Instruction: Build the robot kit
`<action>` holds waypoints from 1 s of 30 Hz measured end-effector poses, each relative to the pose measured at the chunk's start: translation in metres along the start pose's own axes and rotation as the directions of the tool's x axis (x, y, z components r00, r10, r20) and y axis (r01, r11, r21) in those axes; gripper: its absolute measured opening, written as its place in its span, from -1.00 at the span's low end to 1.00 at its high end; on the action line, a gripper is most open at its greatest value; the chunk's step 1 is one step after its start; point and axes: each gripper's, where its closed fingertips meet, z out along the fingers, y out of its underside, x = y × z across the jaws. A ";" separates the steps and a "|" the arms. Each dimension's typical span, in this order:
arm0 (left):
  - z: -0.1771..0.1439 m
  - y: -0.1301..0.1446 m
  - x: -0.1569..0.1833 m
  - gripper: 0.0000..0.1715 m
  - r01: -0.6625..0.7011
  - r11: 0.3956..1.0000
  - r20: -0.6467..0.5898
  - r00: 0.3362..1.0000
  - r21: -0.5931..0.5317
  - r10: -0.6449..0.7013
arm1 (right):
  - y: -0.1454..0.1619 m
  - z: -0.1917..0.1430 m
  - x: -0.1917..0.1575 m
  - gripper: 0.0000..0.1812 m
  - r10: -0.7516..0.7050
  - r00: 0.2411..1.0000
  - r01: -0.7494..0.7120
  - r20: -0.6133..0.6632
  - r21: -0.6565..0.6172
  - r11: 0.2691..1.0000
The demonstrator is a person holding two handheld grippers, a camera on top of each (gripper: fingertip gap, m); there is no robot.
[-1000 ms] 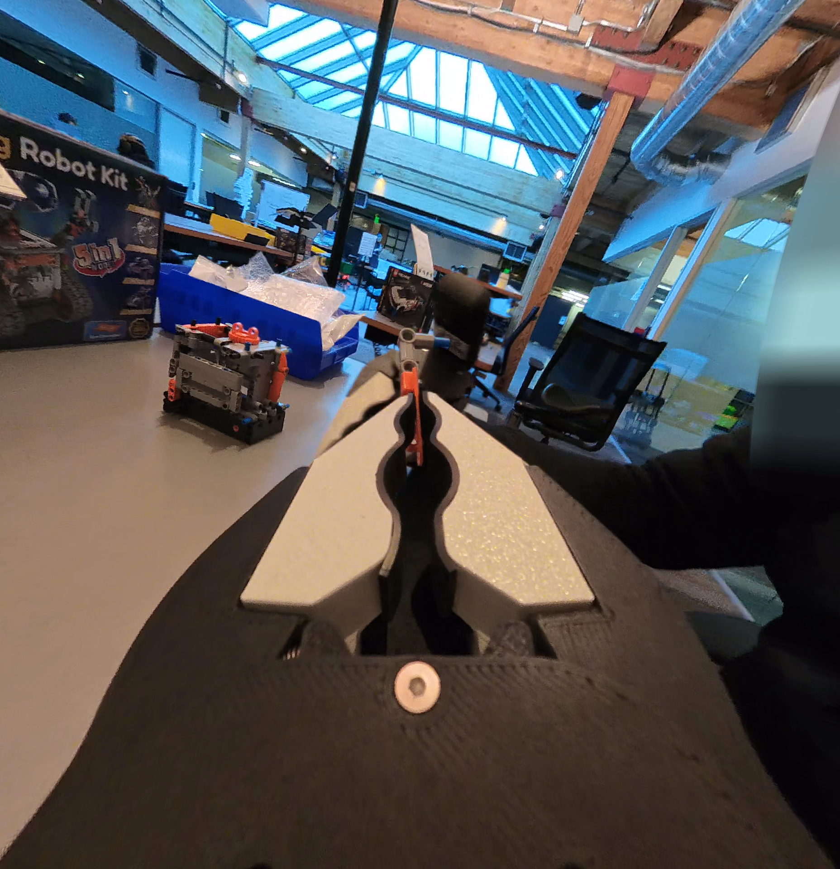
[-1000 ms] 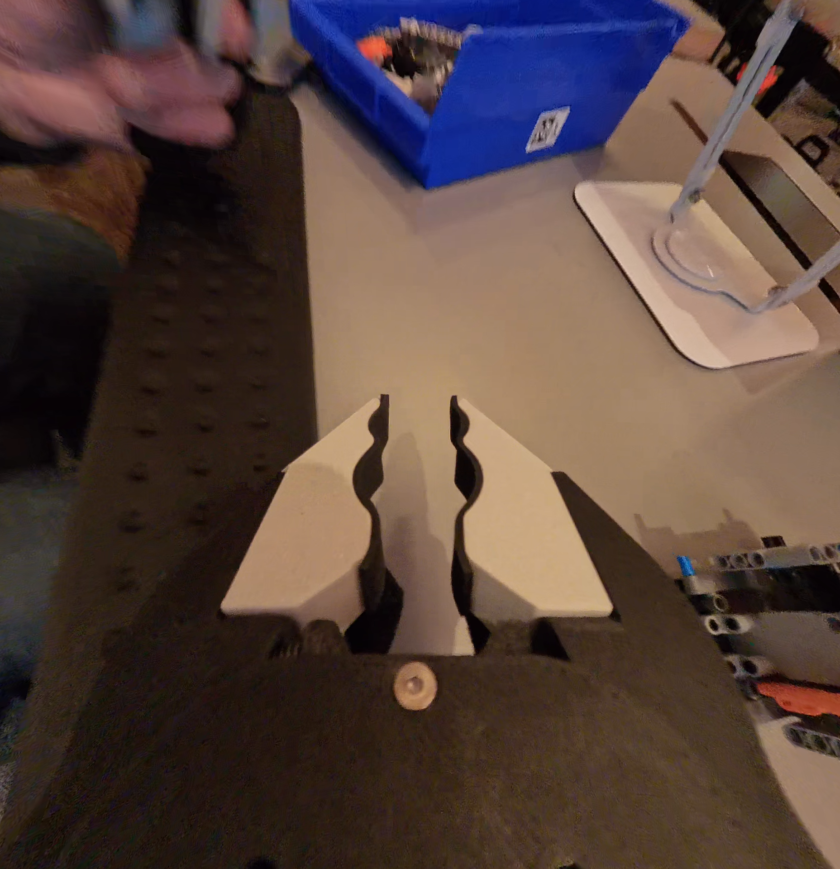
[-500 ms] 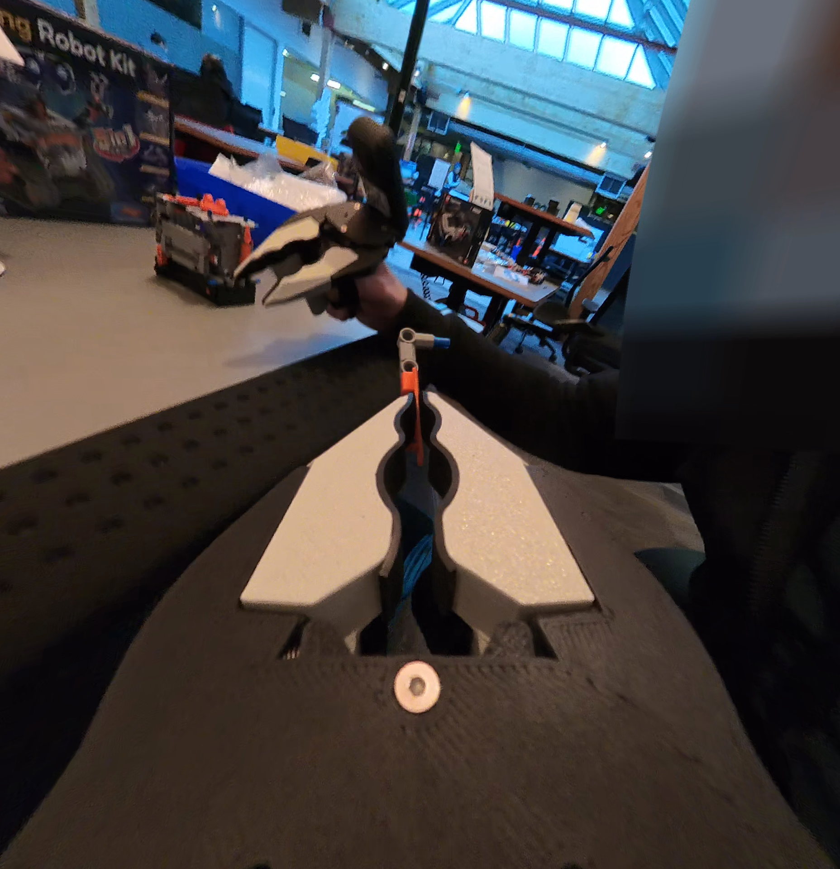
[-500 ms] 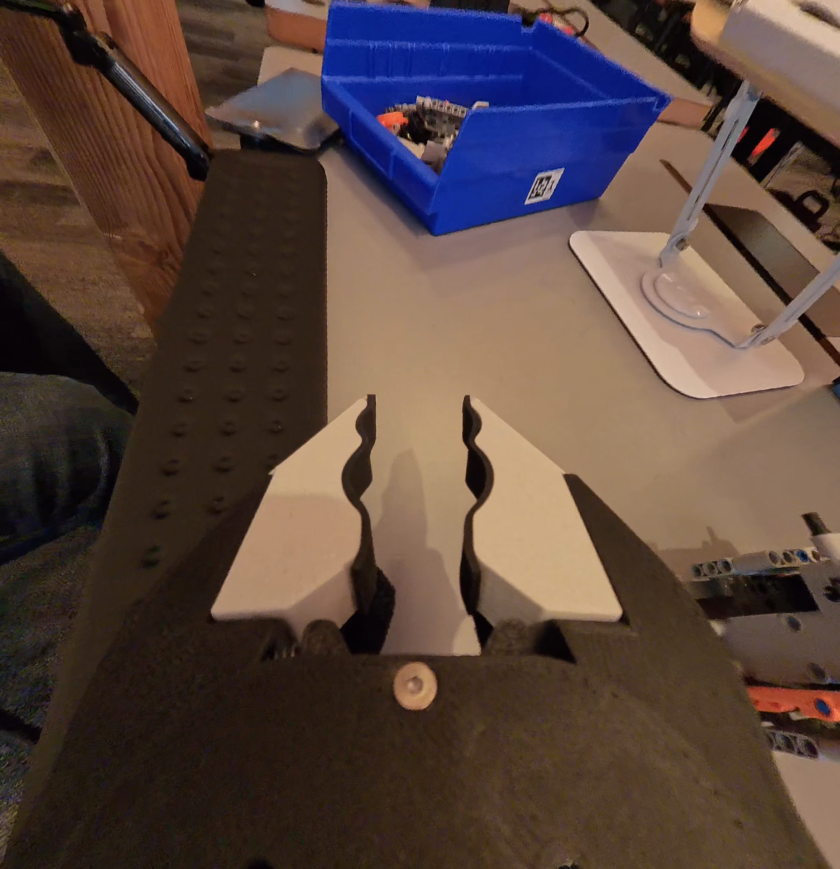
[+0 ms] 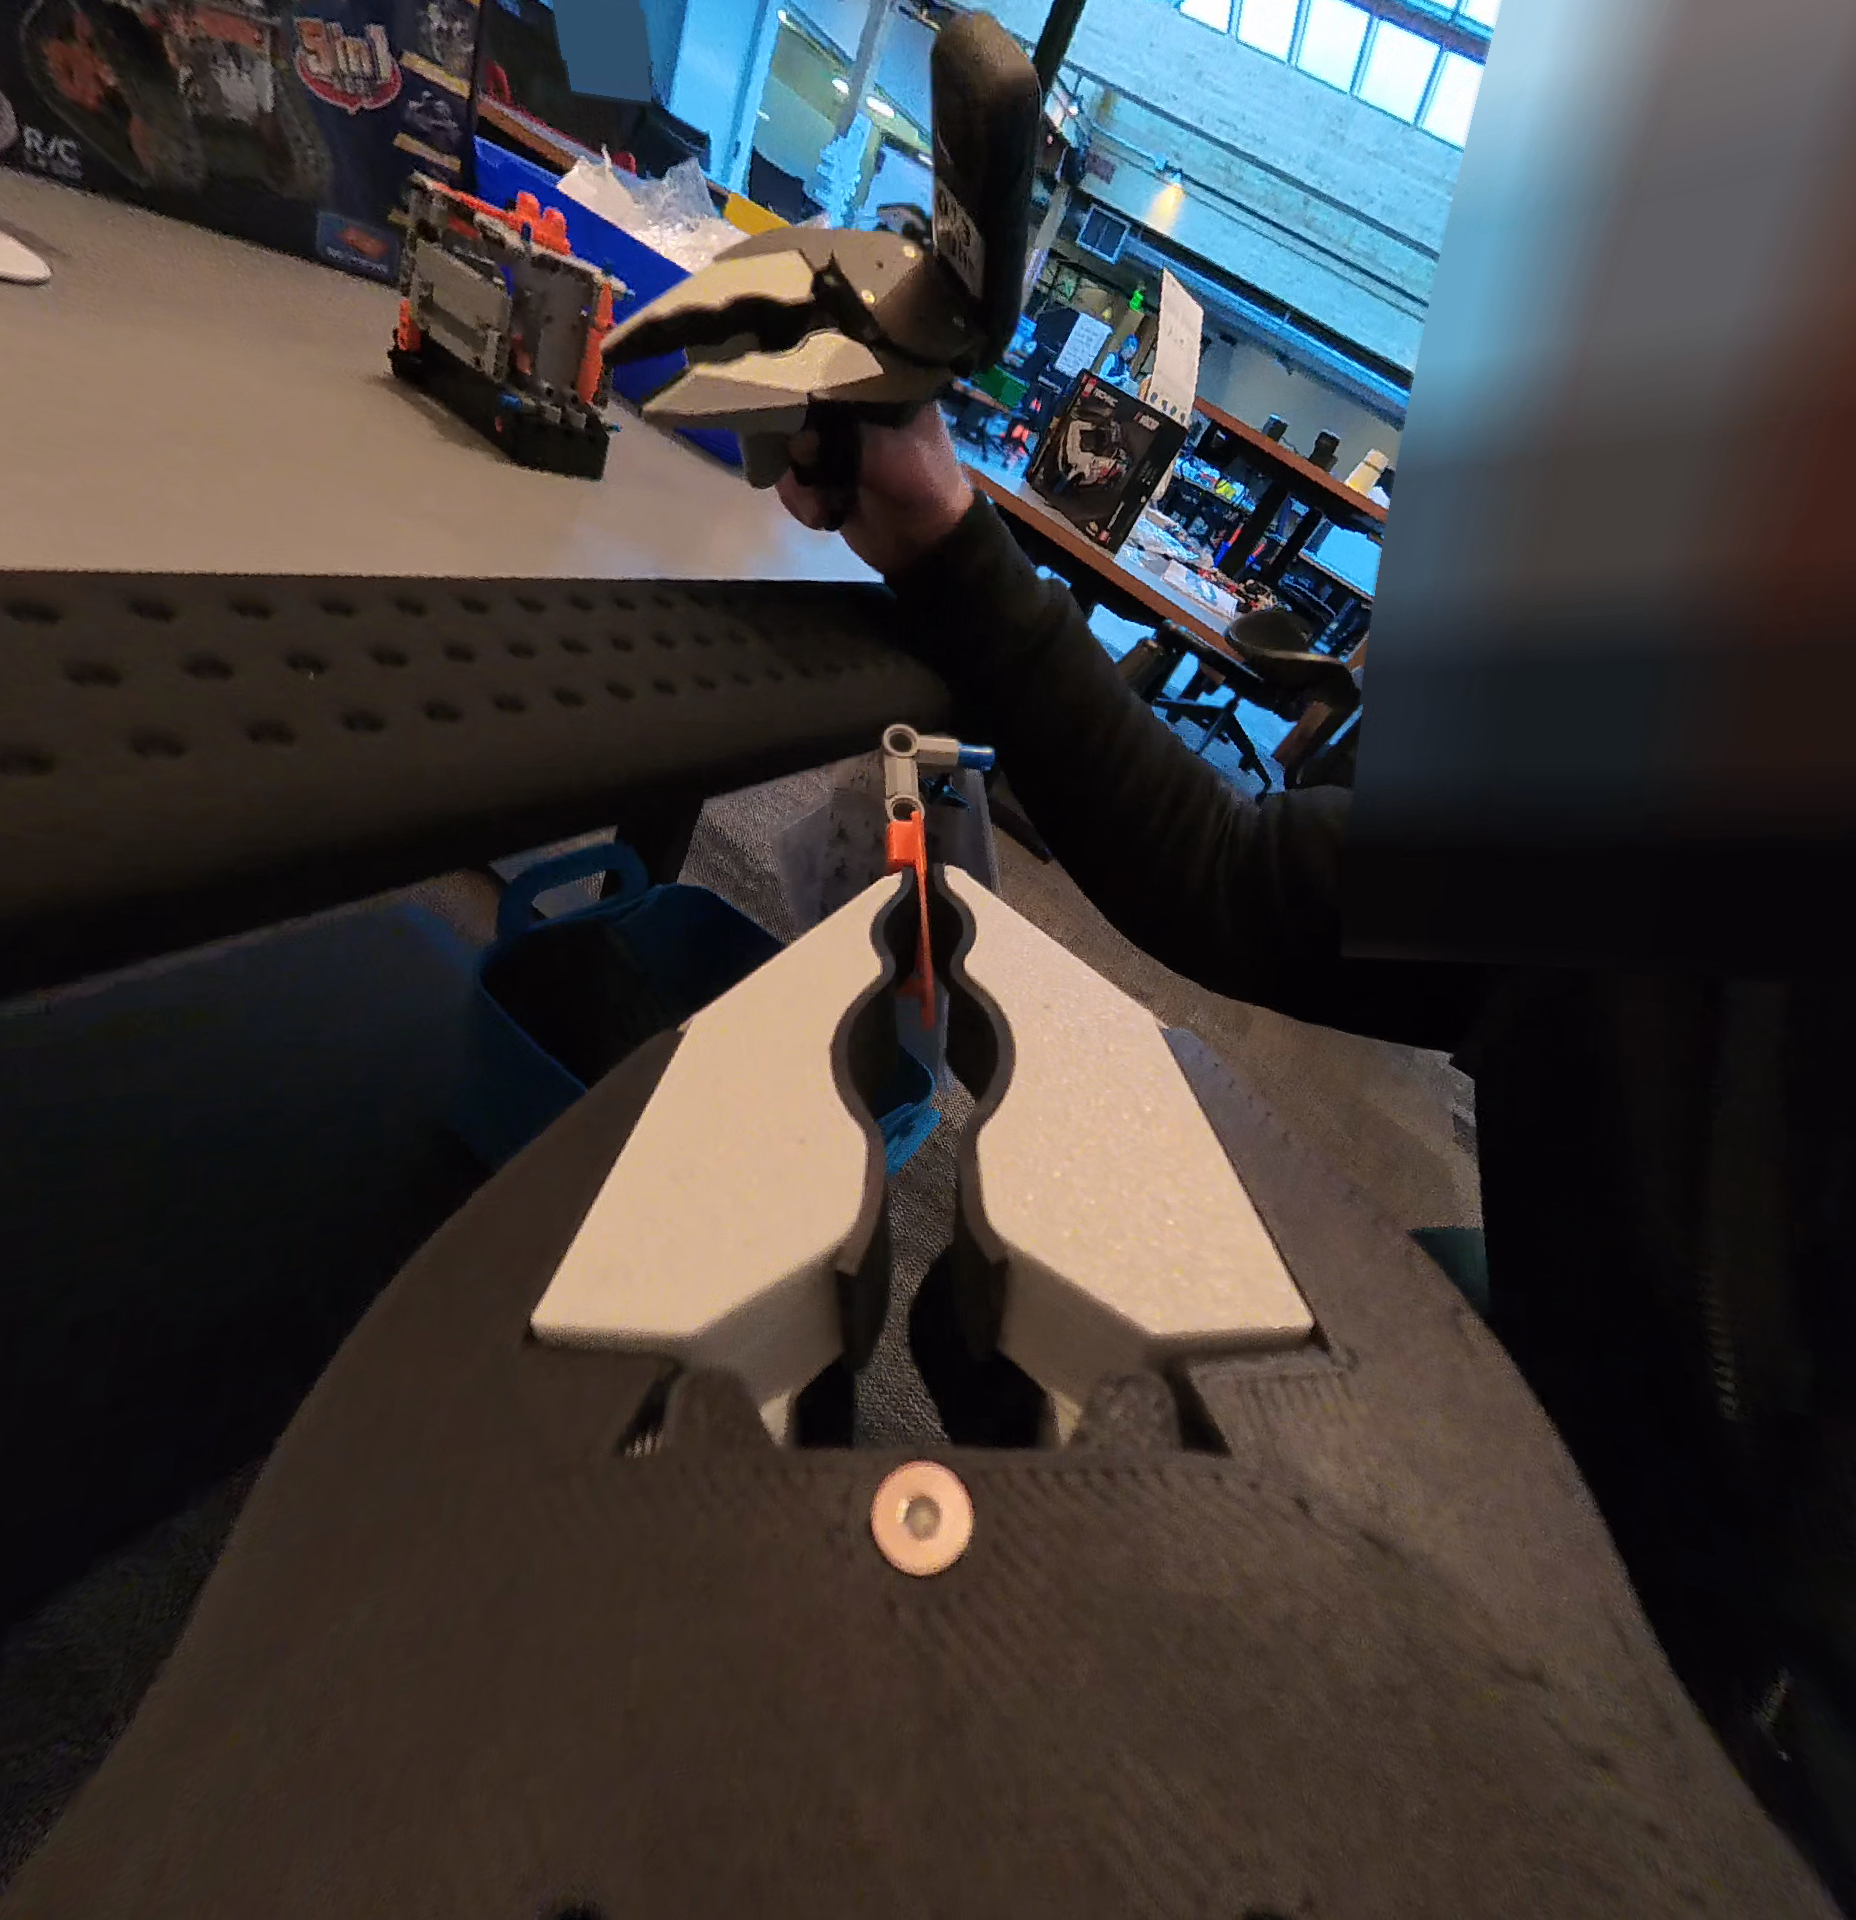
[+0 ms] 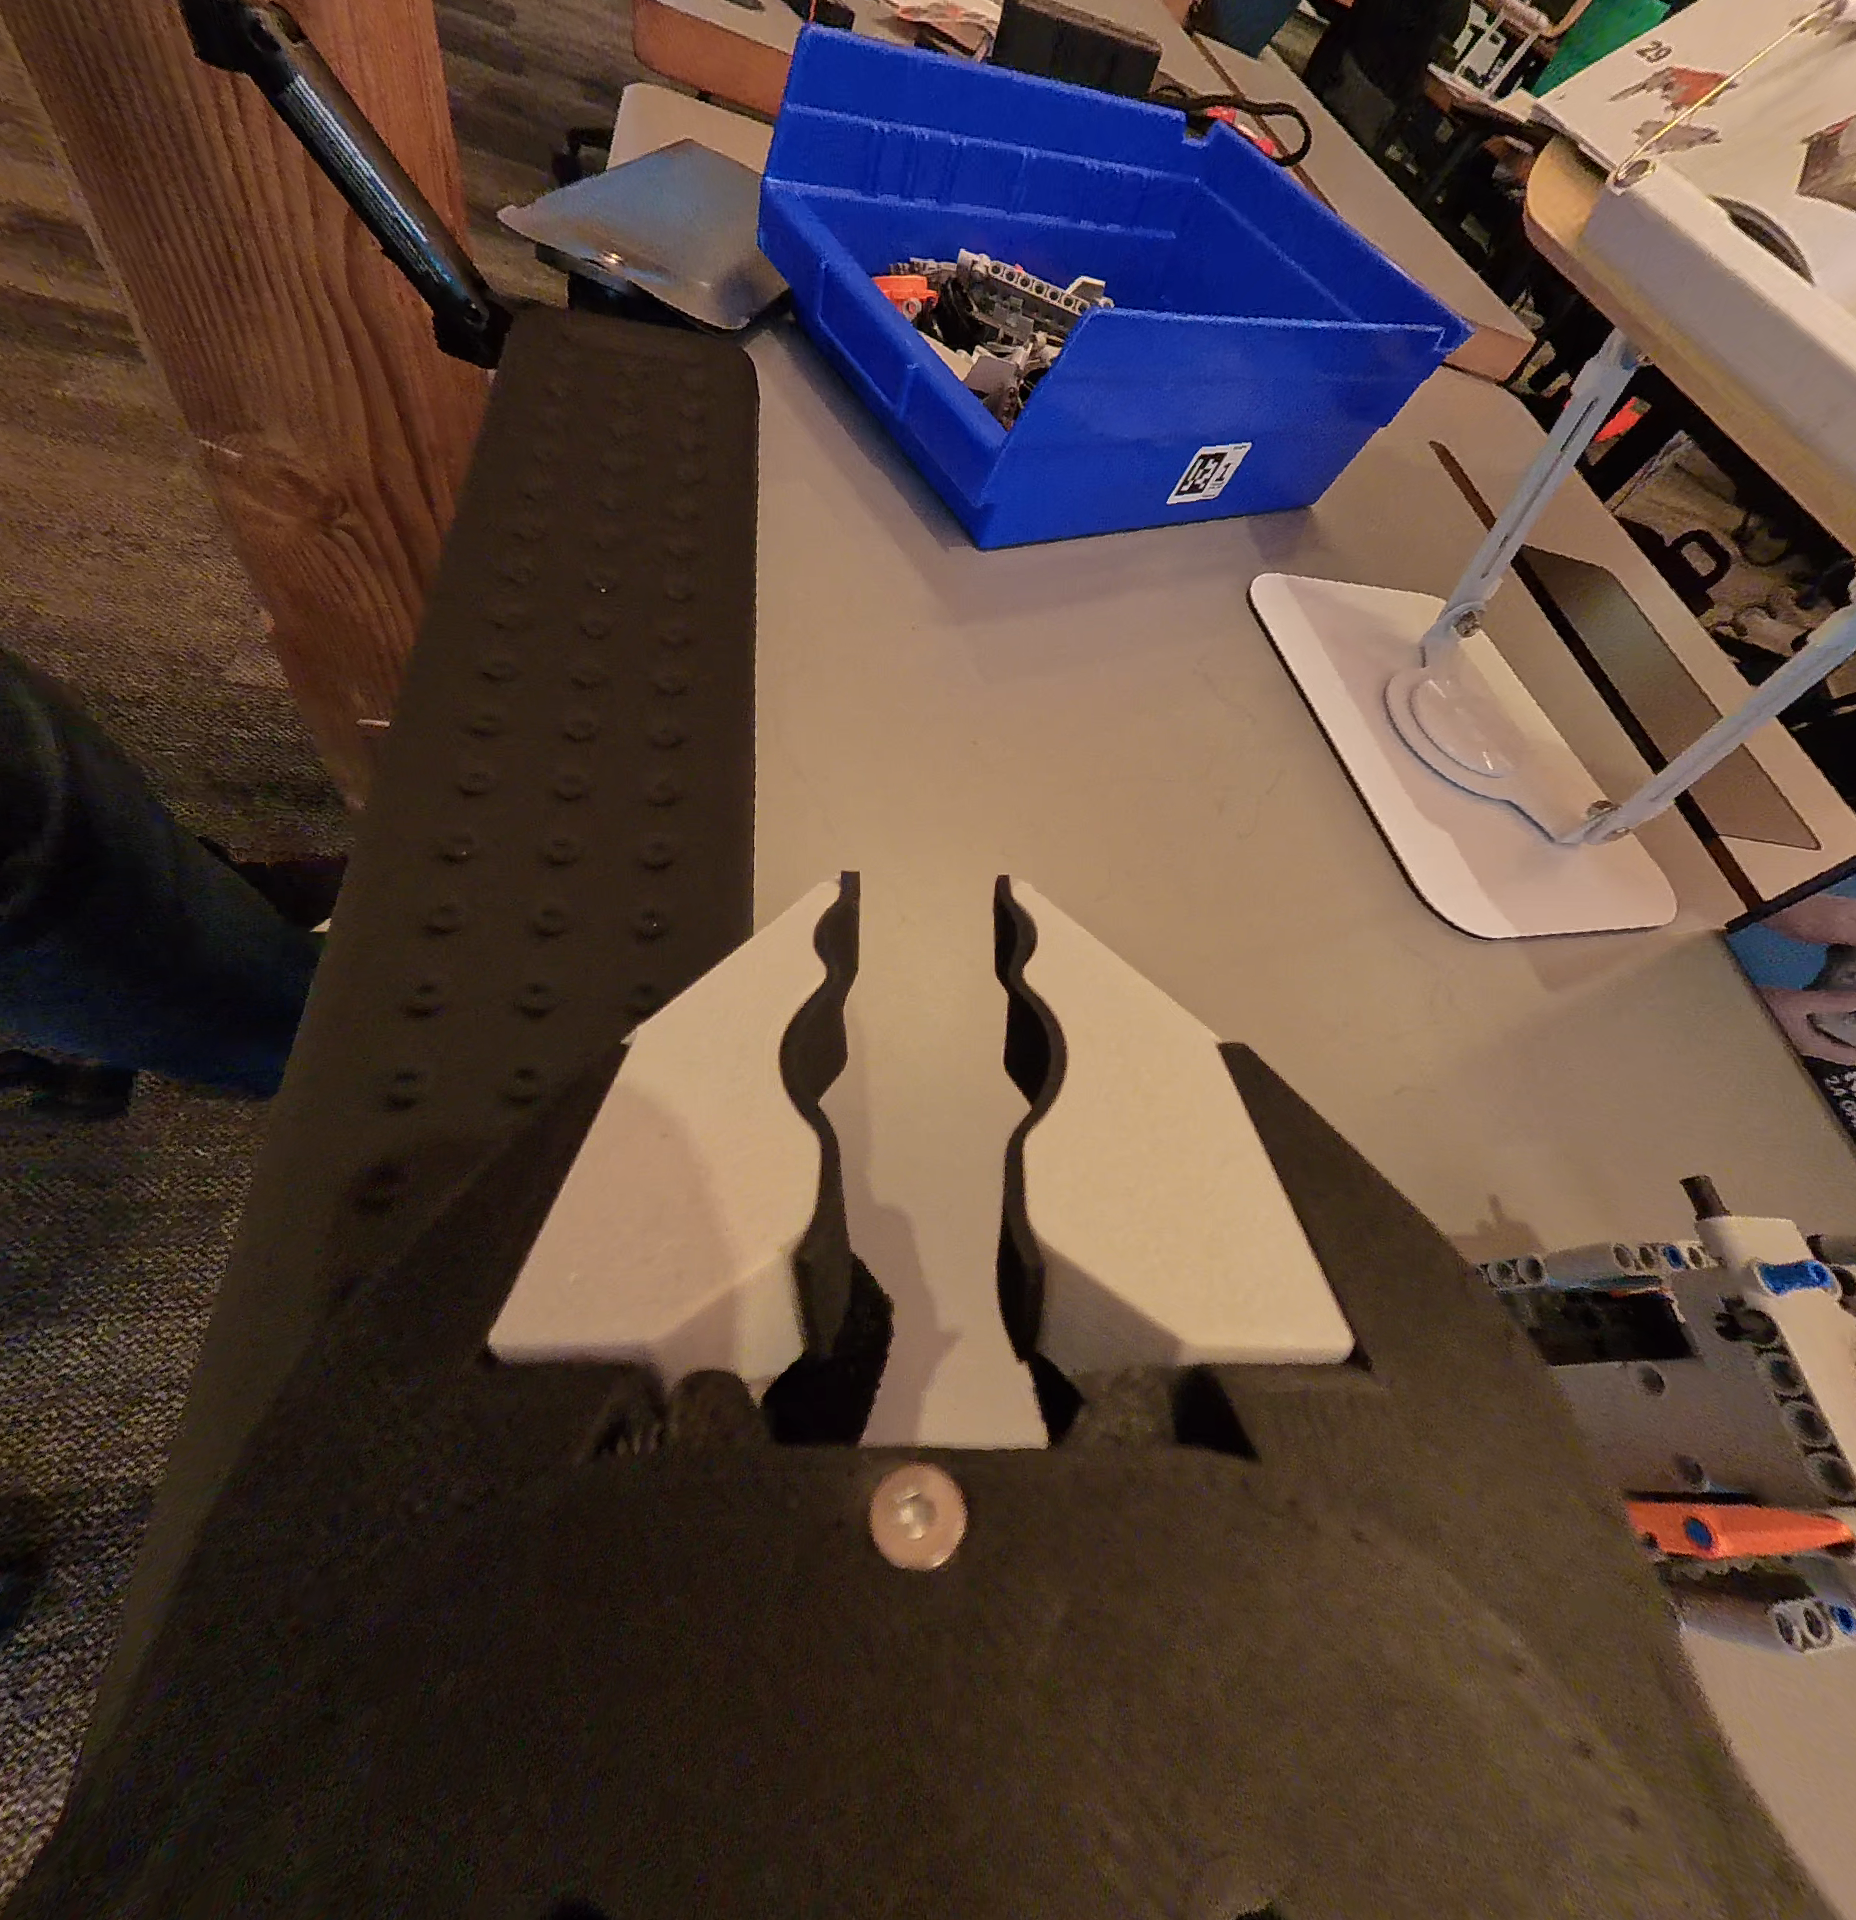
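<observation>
My left gripper (image 5: 922, 883) is shut on a small orange and grey brick piece (image 5: 908, 831), whose grey connector with a blue pin sticks out past the tips. It is held below the table's black padded edge (image 5: 384, 707). My right gripper (image 6: 924, 883) is open and empty above the grey table (image 6: 1059, 727); it also shows in the left wrist view (image 5: 675, 374), held in a hand close to a grey, black and orange brick model (image 5: 503, 332). The same model lies at the lower right of the right wrist view (image 6: 1734, 1403).
A blue bin (image 6: 1090, 312) with loose brick parts stands farther back on the table. A white stand base (image 6: 1443, 748) is to its right. A printed box (image 5: 207, 114) and another blue bin (image 5: 602, 218) stand behind the model. A wooden post (image 6: 249, 312) is left of the table. Tip to tip, the grippers are about 30 cm apart.
My left gripper has dropped from above the table to below its padded edge, still shut on the piece. My right gripper has opened a little wider and drawn back slightly.
</observation>
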 end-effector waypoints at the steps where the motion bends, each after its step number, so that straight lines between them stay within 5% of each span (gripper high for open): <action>1: -0.004 0.005 0.004 -1.00 0.004 1.000 -0.002 1.000 -0.011 -0.004 | 0.000 0.000 0.001 -0.74 0.005 1.000 -0.005 -0.002 -0.001 1.000; 10: -0.070 0.030 0.032 -1.00 -0.025 0.999 0.045 0.999 -0.020 0.026 | 0.019 0.013 0.018 -0.70 0.074 0.996 -0.077 -0.058 -0.052 0.996; 18: -0.127 0.075 0.017 -1.00 0.000 1.000 0.107 0.994 0.007 0.000 | 0.036 0.018 0.035 -0.60 0.154 0.982 -0.164 -0.112 -0.087 0.983; 22: -0.142 0.068 0.006 -1.00 0.108 0.984 0.056 0.992 0.139 -0.117 | 0.045 0.024 0.035 -0.58 0.120 0.984 -0.139 -0.129 -0.151 0.979; 25: -0.144 0.071 0.005 -1.00 0.117 0.985 0.060 0.990 0.128 -0.125 | 0.033 0.019 0.036 -0.62 0.047 0.980 -0.075 -0.194 -0.139 0.988; 27: -0.146 0.072 0.009 -1.00 0.099 0.989 0.078 0.991 0.108 -0.108 | 0.008 0.010 0.021 -0.63 0.016 0.975 -0.037 -0.221 -0.089 0.995; 30: -0.150 0.083 0.014 -1.00 0.074 0.996 0.119 0.990 0.050 -0.080 | -0.025 0.004 -0.060 -0.64 -0.061 0.990 0.057 -0.129 -0.034 0.998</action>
